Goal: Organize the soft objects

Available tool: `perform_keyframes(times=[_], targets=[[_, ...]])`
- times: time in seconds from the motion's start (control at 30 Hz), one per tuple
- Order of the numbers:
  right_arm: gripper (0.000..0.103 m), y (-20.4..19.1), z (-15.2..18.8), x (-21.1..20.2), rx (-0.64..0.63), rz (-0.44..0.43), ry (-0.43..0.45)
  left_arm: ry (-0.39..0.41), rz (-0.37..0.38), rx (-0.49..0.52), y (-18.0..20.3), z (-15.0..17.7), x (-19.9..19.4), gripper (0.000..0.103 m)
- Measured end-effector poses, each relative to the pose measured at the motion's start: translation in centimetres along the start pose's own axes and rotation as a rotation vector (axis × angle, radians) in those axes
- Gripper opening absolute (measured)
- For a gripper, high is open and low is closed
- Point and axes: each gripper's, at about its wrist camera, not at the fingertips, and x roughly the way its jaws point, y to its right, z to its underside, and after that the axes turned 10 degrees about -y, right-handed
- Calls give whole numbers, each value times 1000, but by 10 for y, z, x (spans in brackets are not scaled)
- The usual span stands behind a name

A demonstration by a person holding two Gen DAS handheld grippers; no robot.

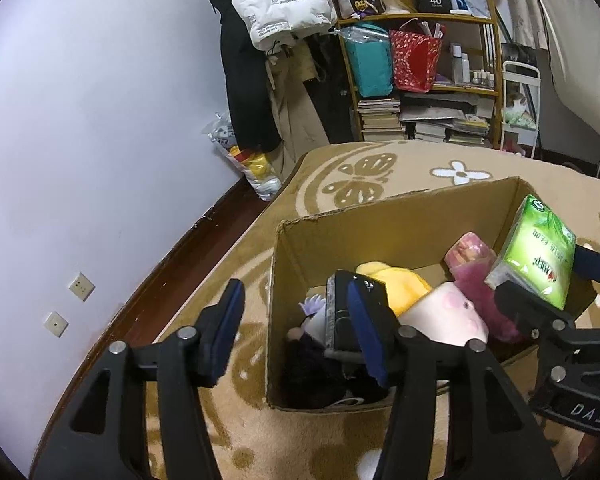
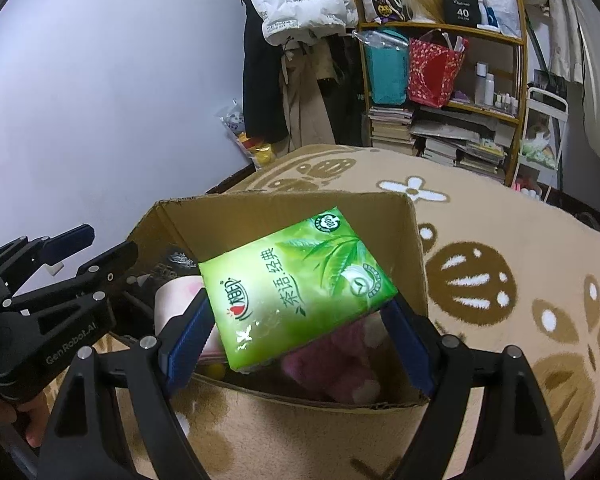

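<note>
The right gripper (image 2: 300, 344) is seen nearest in its own wrist view, its blue-padded jaws closed against the two ends of a tissue pack (image 2: 296, 288). The pack is bright green and glossy, wrapped in plastic, printed with tea leaves, round seals and Chinese characters; it is held tilted above the open cardboard box (image 2: 414, 236). The left gripper (image 1: 300, 332) is held with its jaws spread wide and nothing between them, over the box's left side. Inside the box, a pink plush toy (image 2: 336, 364), a yellow plush (image 1: 396, 284) and a pale cushion-like toy (image 1: 448, 316) are packed together. The box is set on a beige patterned rug (image 2: 500, 320). Beyond, a cluttered shelf (image 1: 420, 60) is seen against the wall.
</note>
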Motion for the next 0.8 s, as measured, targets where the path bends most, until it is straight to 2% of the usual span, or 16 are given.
perform_keyframes(times=[0.07,0.13,0.27,0.43,0.8], targets=[[88,1,0,2,7,-1,-7,2,-11,1,0,1,0,61],[89,2,1,2,11,-3,-9,-1,-15,2,-1,1,0,70],[99,4,1,-1,23,-15,1,1,-22,8,-1,2,-2,82],[103,6,0,-6,31,-12,7,9,-44,-1,-5,4,-8,98],[103,3,4,-28,25,10,5,14,-42,-73,-28,13,-32,102]])
